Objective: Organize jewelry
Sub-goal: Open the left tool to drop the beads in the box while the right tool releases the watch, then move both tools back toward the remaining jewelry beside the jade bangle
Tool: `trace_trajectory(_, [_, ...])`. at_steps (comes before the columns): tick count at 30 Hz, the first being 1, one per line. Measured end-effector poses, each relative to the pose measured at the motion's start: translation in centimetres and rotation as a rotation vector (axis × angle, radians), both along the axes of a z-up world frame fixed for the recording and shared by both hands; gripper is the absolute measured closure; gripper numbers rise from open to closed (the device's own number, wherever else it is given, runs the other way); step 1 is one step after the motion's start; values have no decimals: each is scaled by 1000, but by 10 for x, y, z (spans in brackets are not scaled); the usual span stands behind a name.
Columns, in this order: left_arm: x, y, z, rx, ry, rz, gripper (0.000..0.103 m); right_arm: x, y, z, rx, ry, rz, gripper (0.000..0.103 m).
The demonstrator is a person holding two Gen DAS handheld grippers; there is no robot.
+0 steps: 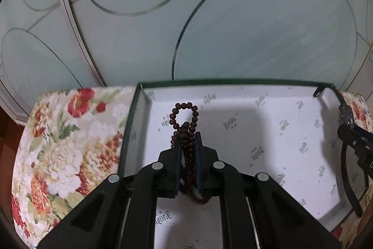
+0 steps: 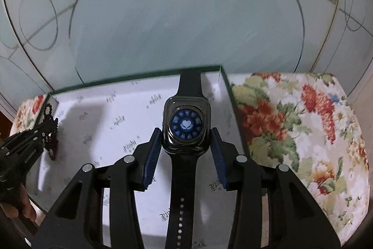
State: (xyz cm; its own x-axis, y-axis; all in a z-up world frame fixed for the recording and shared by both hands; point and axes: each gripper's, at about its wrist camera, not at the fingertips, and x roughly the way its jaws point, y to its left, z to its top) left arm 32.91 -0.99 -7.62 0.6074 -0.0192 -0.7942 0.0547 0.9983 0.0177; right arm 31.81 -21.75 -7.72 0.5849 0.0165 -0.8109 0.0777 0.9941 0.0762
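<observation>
My left gripper (image 1: 188,135) is shut on a string of dark red beads (image 1: 184,106). A loop of them sticks up past the fingertips and the rest hangs below, over the left part of an open box (image 1: 130,127) with a green rim and a white printed lining. My right gripper (image 2: 186,132) is shut on a black smartwatch (image 2: 186,124): its blue pads (image 2: 153,151) press the case sides, and the strap runs up and down. It hovers over the box's (image 2: 130,76) right part. The left gripper (image 2: 50,126) with its beads shows at that view's left edge.
The box rests on a floral cloth (image 1: 58,144) (image 2: 303,132) covering a small surface. Behind it stands frosted glass with curved lines (image 1: 139,39). A hand (image 2: 21,204) holds the left tool. The right gripper's tip (image 1: 345,130) and watch strap show at the far right.
</observation>
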Motion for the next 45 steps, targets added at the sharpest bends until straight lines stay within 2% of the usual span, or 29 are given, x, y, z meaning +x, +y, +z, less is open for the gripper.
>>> trace_trajectory(6, [3,1,-4,12,35,14,92,4,2,-9,-10,22,2,61])
trace_trajectory(8, [5,2,-6,6,55,24,87,4,5,-9,-31,27,11,60])
trace_trajectory(10, [9,2,-7,6,74,26,72,4,6,-9,-42,28,14,54])
trace_trajectory(12, [9,-1,-7,15,82,18,45,4,5,-9,-39,29,5,44])
trace_trajectory(13, [9,-2,-5,22,75,19,38,4,6,-8,-38,28,5,42])
trace_trajectory(14, [13,-5,-5,26,70,18,27,2,4,-6,-37,23,6,37])
trace_trajectory(15, [13,-6,-4,33,64,14,26,2,4,-4,-41,17,7,32])
trace_trajectory(18, [15,-8,-6,38,71,13,25,-3,4,5,-49,-12,14,32])
trace_trajectory(23, [11,-4,2,-2,59,20,25,-23,8,34,-78,-93,28,29])
trace_trajectory(31, [-35,25,30,-60,10,13,24,-83,-1,76,-75,-185,19,28])
trace_trajectory(37, [-95,59,37,-77,-8,33,21,-133,-18,80,-59,-178,-9,28])
trace_trajectory(45, [-160,75,28,-102,30,57,21,-180,-29,63,-56,-98,-28,28])
